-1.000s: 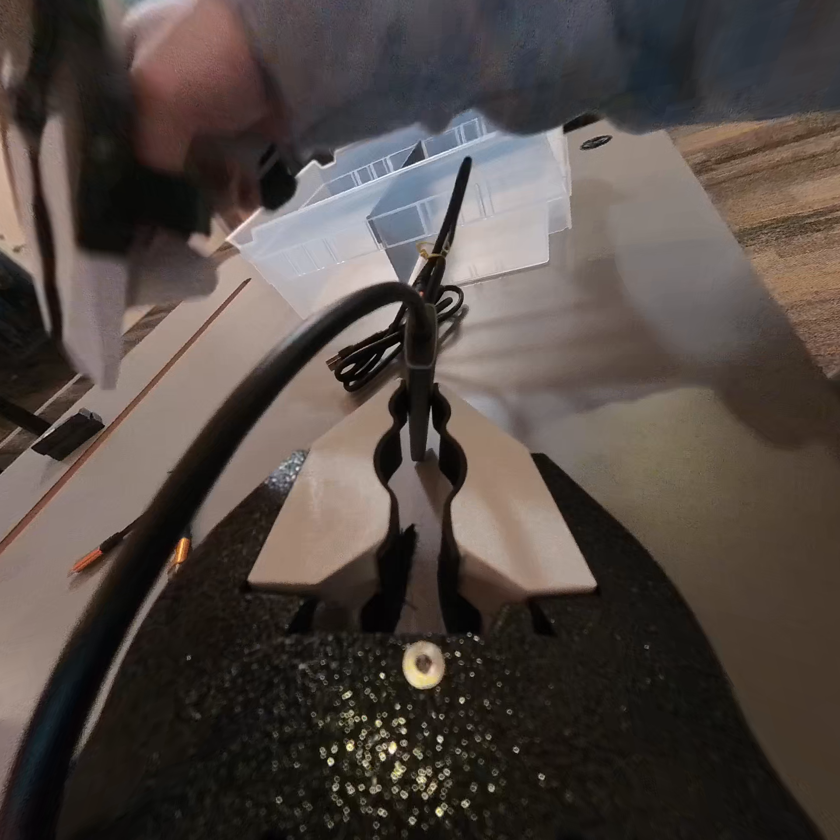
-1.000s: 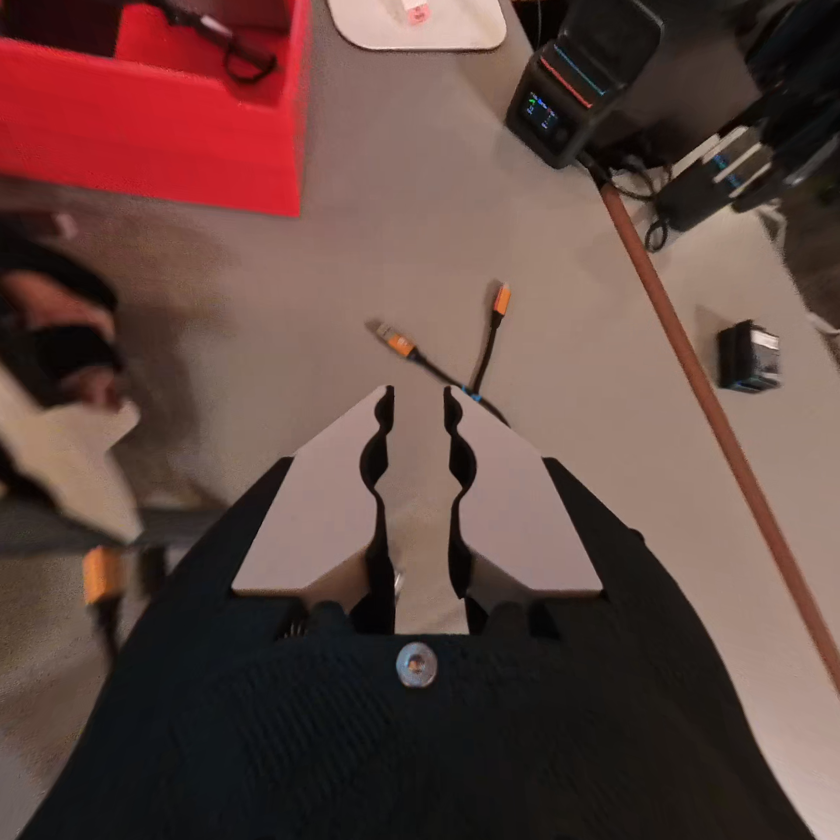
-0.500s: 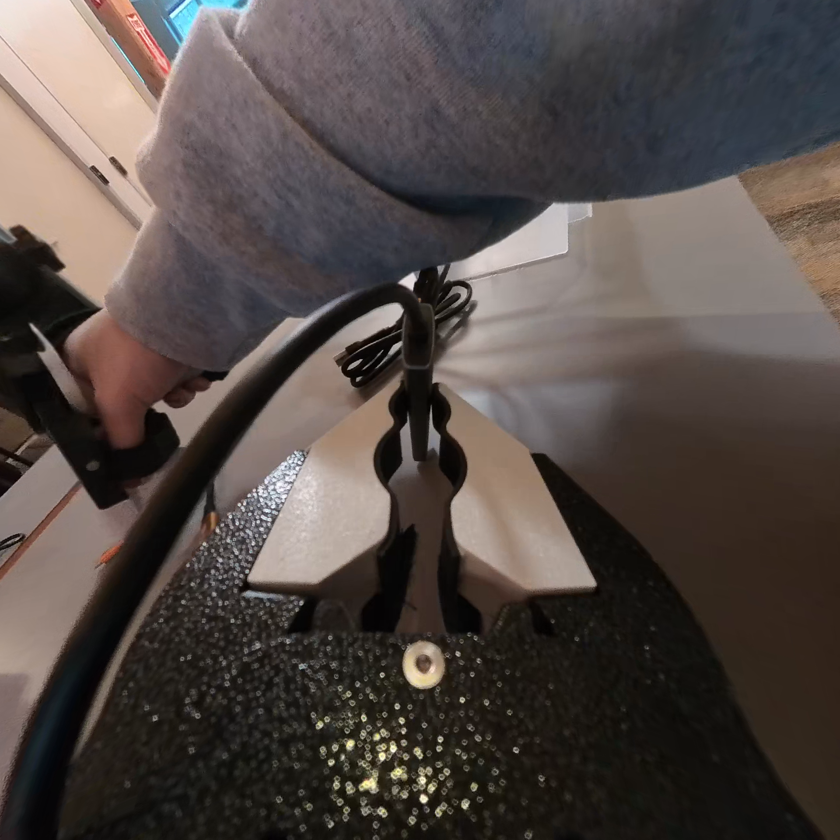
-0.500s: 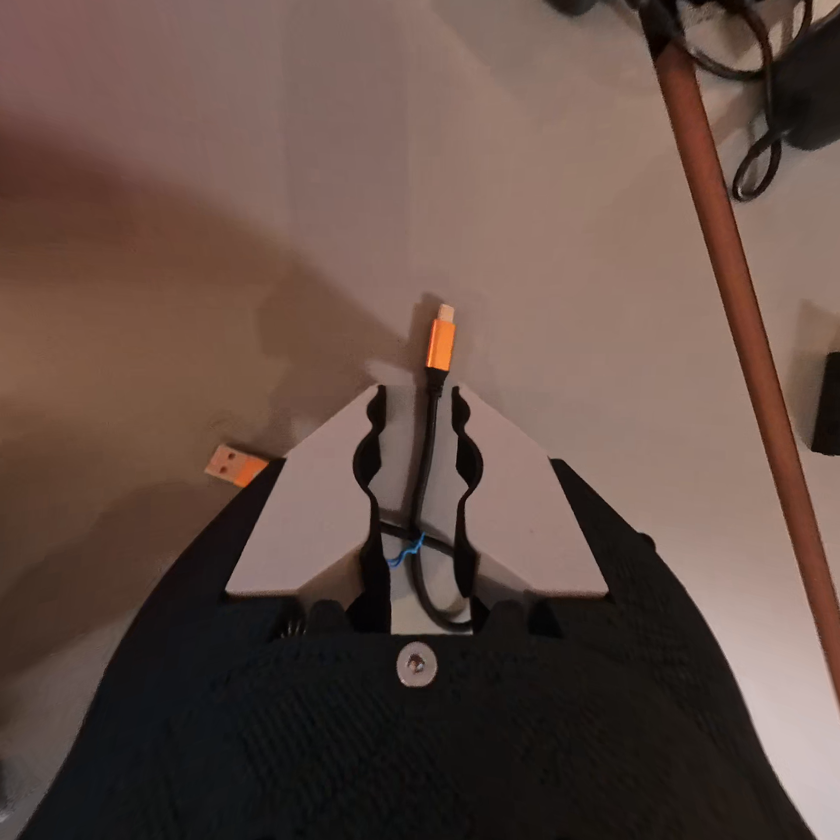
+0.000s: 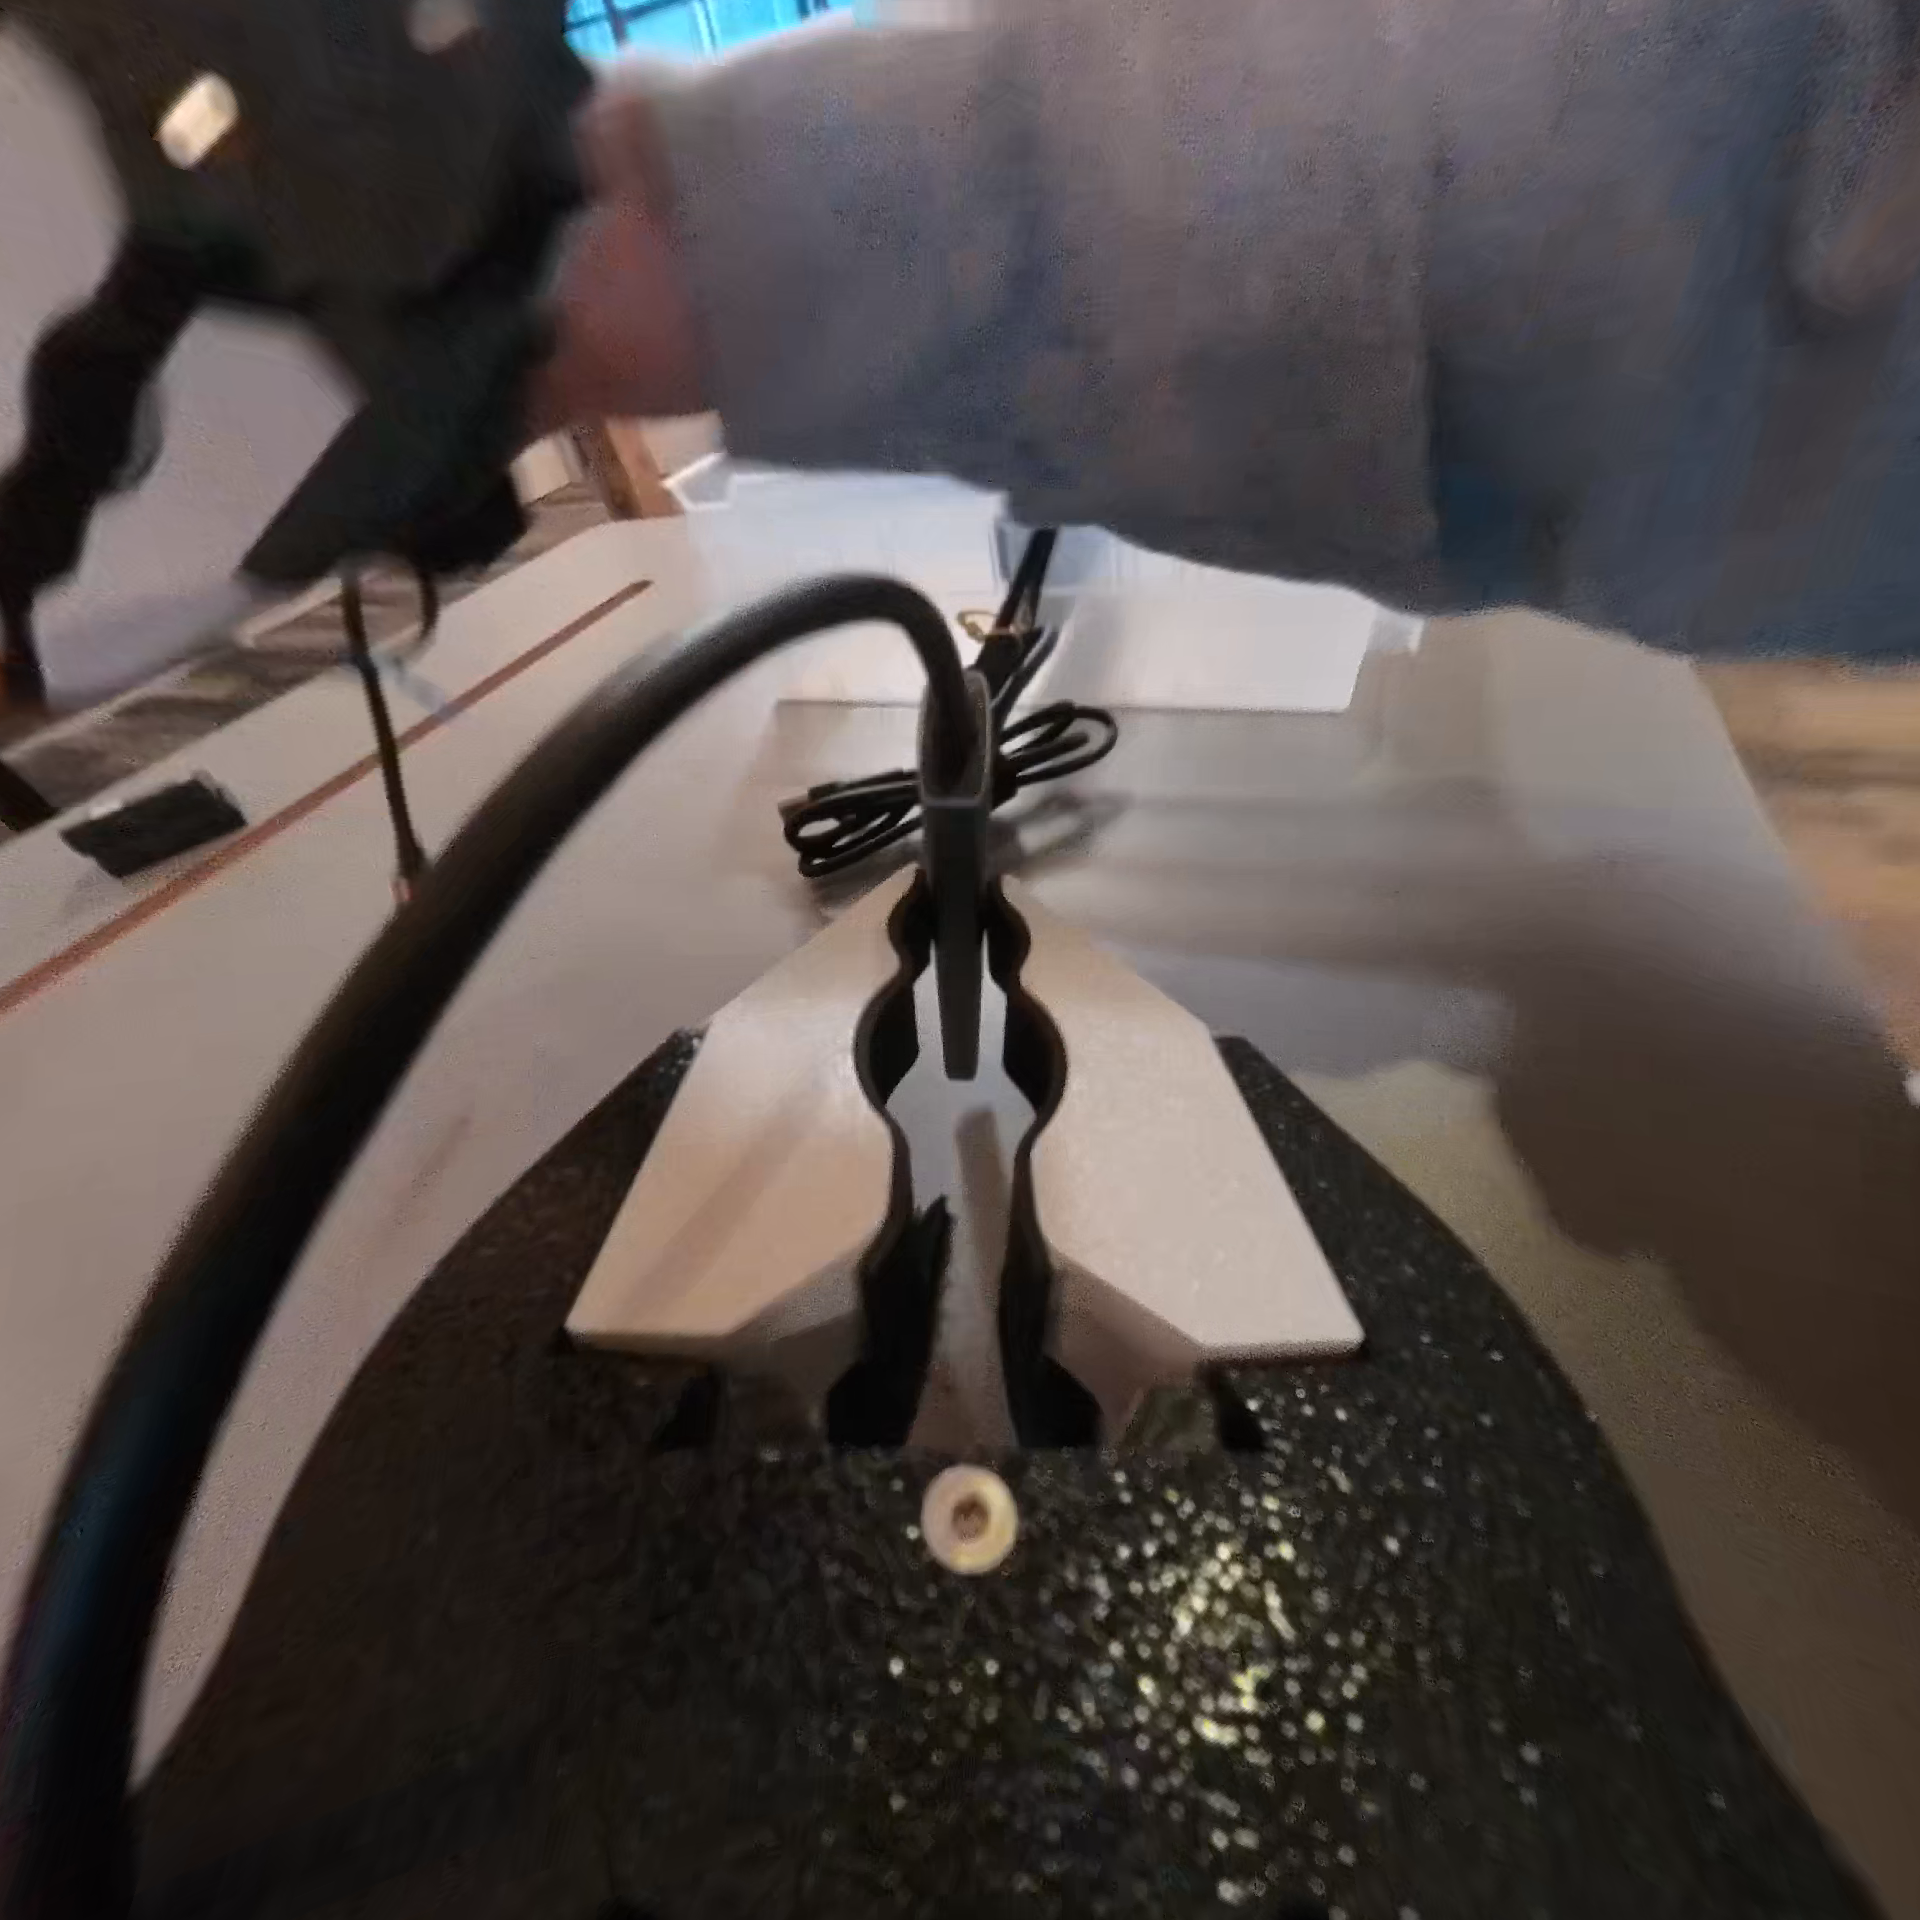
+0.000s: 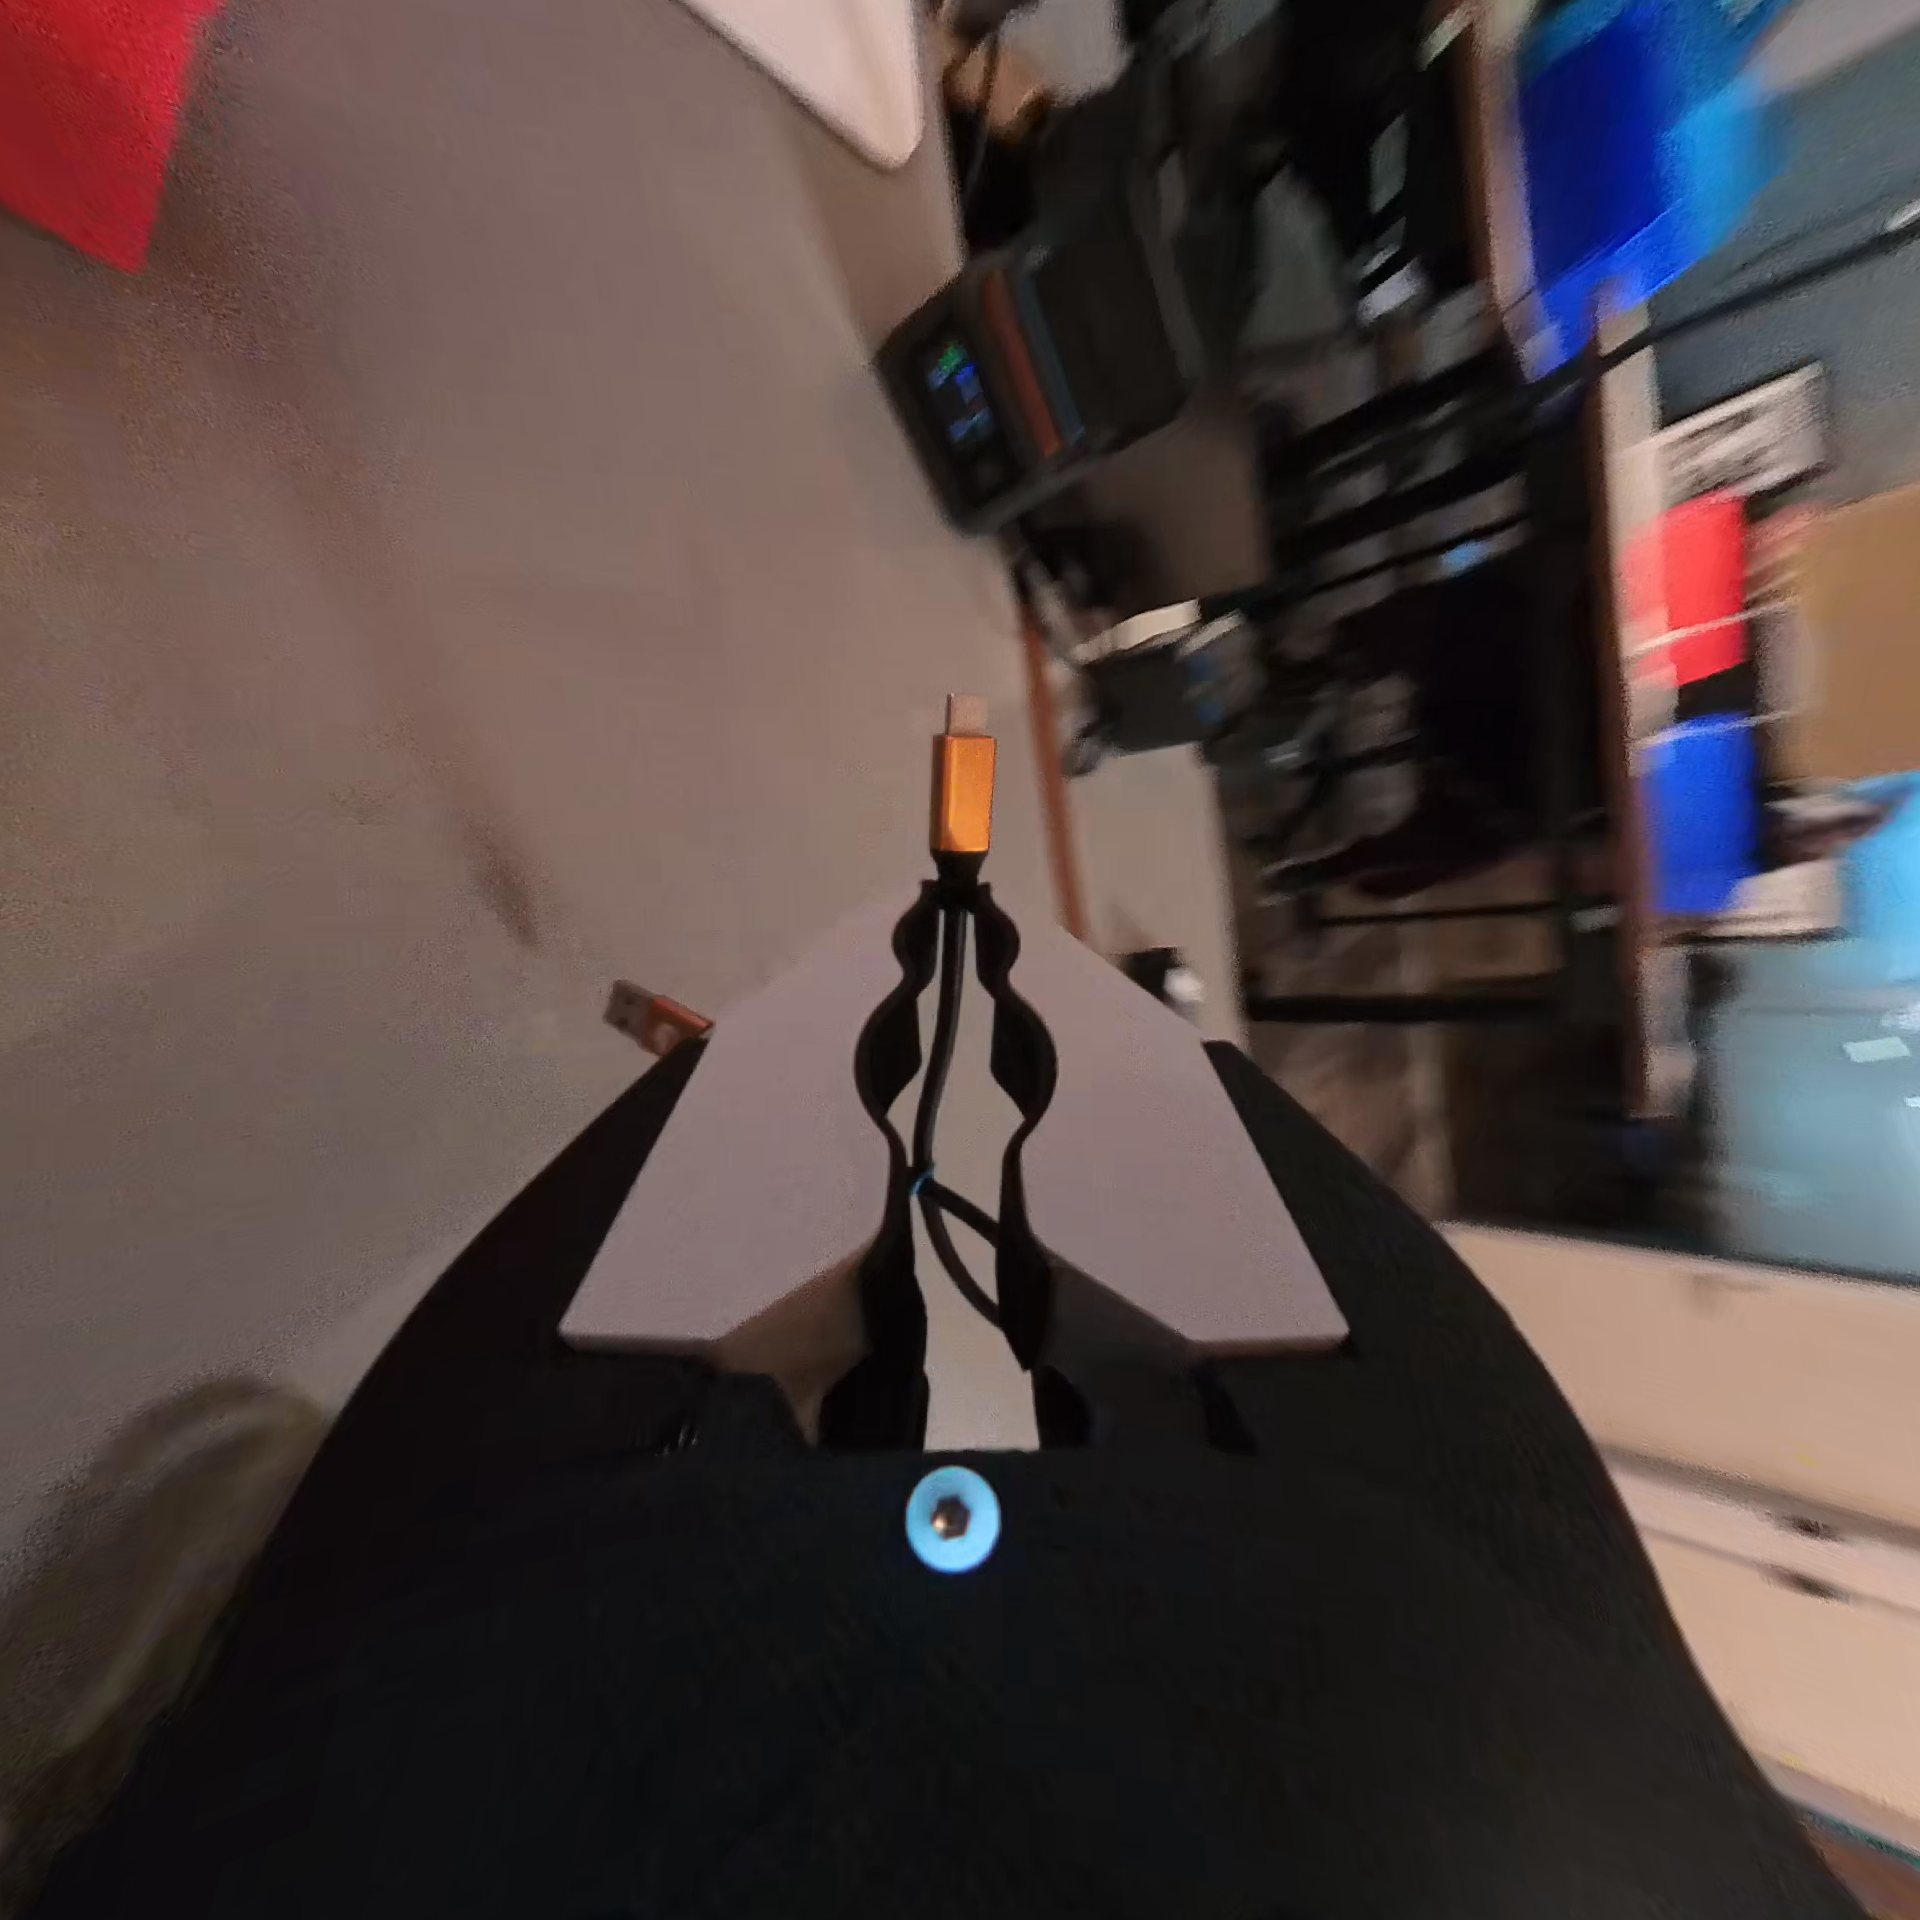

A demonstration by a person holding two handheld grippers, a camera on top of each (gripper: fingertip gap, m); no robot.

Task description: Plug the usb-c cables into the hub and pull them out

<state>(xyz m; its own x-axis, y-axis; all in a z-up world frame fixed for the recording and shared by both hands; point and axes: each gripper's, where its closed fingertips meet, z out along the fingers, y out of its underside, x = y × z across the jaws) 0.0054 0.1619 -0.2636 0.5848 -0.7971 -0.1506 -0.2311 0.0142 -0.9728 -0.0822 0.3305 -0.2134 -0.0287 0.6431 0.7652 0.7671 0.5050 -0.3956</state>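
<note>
Clear bin (image 5: 1226,634): upper centre, blurred; one black cable tip rises from it.
Left gripper (image 5: 958,914): clenched on one grey hub (image 5: 956,914), centre frame.
Right gripper (image 6: 956,904): grasping one orange-plug cable (image 6: 962,790), centre frame.
Coiled black cable (image 5: 883,810): one, on table behind hub.
</note>
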